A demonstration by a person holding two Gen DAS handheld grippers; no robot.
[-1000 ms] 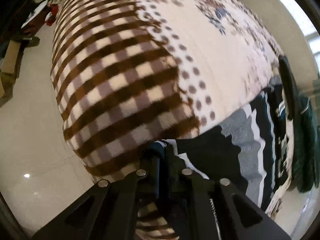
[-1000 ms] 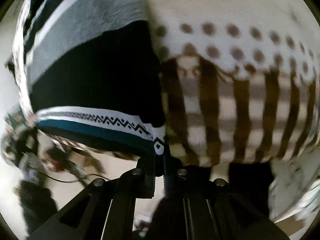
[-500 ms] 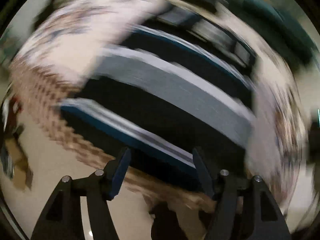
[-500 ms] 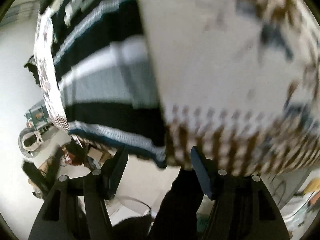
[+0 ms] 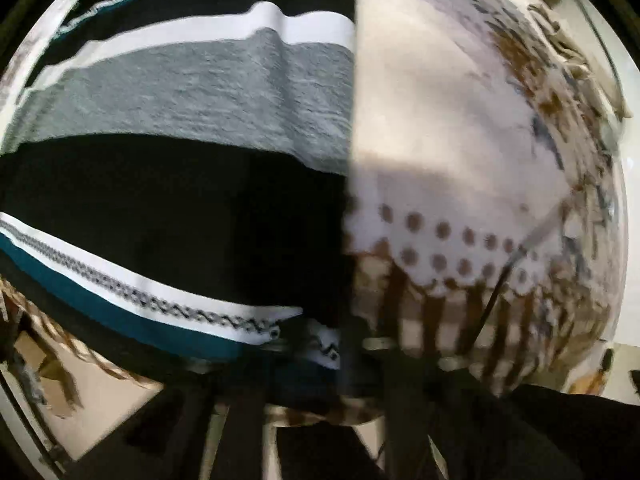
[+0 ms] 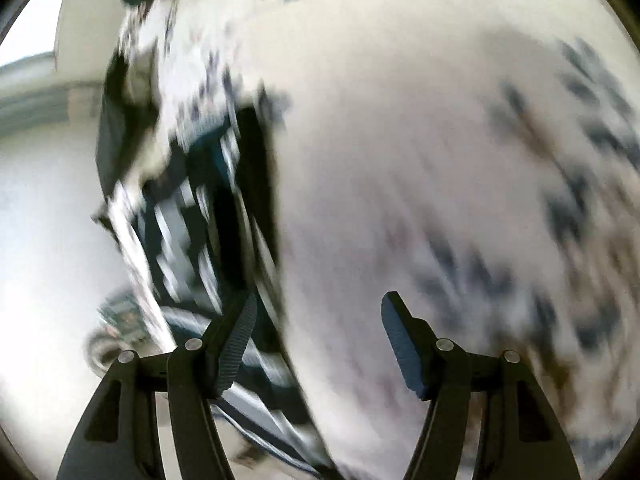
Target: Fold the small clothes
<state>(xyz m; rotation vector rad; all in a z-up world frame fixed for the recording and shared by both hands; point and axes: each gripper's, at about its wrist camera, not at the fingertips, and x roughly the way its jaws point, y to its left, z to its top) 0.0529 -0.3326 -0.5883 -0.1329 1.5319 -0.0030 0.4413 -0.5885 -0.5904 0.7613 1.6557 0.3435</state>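
The striped garment (image 5: 180, 152) lies flat on a cream blanket (image 5: 448, 132) and it fills the left half of the left wrist view, with bands of black, grey, white and teal across it. Its right edge is a straight vertical line, and beside this line the blanket is bare. Near the bottom hem there is a white band with a small zigzag pattern, and under it a teal band. The left gripper (image 5: 332, 354) is at the lower right corner of the garment, where the hem meets the straight edge; this part of the picture is dark and blurred, so I cannot tell if the fingers are pressed together on the cloth or only resting at it. The blanket shows brown dots and a brown checked border near this corner, and a thin dark cable (image 5: 500, 280) crosses the border. In the right wrist view the picture is much blurred. The right gripper (image 6: 316, 344) is spread wide, with nothing between its two fingers (image 6: 404, 344), and it hangs over the blanket (image 6: 420, 160) just beside the long edge of the striped garment (image 6: 200, 220), which is at the left. Past the edge of the blanket there is a pale floor (image 6: 48, 208).
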